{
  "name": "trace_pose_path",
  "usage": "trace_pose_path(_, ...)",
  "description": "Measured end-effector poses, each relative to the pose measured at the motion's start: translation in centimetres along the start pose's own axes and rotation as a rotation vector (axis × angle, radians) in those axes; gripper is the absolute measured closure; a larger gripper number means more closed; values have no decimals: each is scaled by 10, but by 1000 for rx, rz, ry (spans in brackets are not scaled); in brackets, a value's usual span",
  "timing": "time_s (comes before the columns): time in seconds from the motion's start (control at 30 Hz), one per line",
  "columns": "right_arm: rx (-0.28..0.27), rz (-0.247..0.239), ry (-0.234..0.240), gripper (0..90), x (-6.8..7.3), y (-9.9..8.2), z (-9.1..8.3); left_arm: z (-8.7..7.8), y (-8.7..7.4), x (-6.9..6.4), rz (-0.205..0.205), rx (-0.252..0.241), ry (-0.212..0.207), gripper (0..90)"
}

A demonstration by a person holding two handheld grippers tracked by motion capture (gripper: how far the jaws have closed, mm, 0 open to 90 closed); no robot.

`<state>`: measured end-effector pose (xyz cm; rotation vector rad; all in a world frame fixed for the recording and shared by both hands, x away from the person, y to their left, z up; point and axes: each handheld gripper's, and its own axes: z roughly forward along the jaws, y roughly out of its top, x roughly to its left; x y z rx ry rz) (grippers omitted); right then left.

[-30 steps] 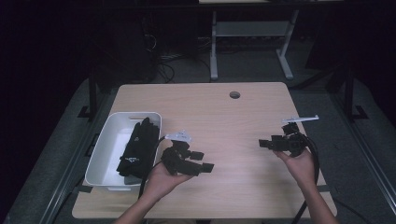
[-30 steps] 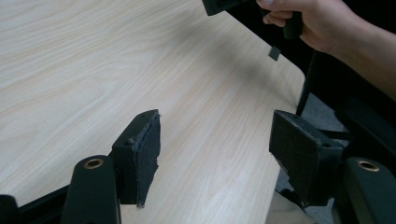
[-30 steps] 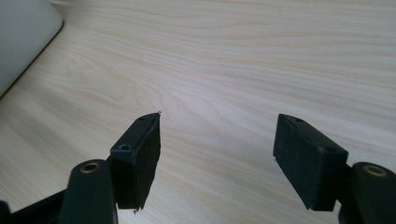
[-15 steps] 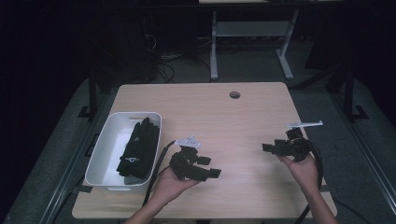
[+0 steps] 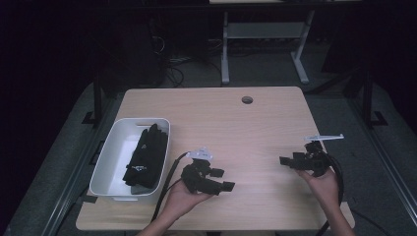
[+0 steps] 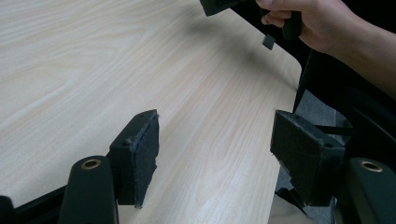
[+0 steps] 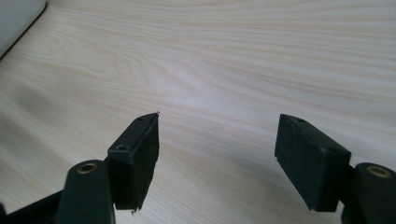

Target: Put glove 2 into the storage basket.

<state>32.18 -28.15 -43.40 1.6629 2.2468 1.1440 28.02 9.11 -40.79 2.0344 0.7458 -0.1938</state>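
My left gripper (image 5: 223, 181) lies low over the front of the wooden table (image 5: 221, 123), its jaws pointing right, open and empty. In the left gripper view the gripper (image 6: 215, 144) has bare wood between its pads, and the other hand (image 6: 317, 23) shows at the top right. My right gripper (image 5: 286, 161) hovers near the table's right front, jaws pointing left, open with nothing in them. The right gripper view has the gripper (image 7: 217, 149) spread over bare wood. A white bin (image 5: 110, 162) at the left holds a black folded item (image 5: 147, 152).
A round cable hole (image 5: 247, 100) sits near the table's far edge. A cable (image 5: 169, 182) trails from the left gripper along the bin's right side. A desk frame (image 5: 260, 44) stands on the dark floor beyond the table. A corner of the white bin (image 7: 14, 18) shows in the right gripper view.
Both hands have drifted toward the table's front edge and sunk a little. The left gripper has moved right, away from the bin. Jaws stay open.
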Motion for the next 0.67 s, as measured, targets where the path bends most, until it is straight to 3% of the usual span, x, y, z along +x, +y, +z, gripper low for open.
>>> trace_pose_path(0.33,-32,6,-7,295,-6,-13,-5,-1,-10,-1,-5,-8,5,296)
trace_pose_path(0.67,-22,1,-19,288,-6,-23,-5,2,-18,0,-3,-5,10,283)
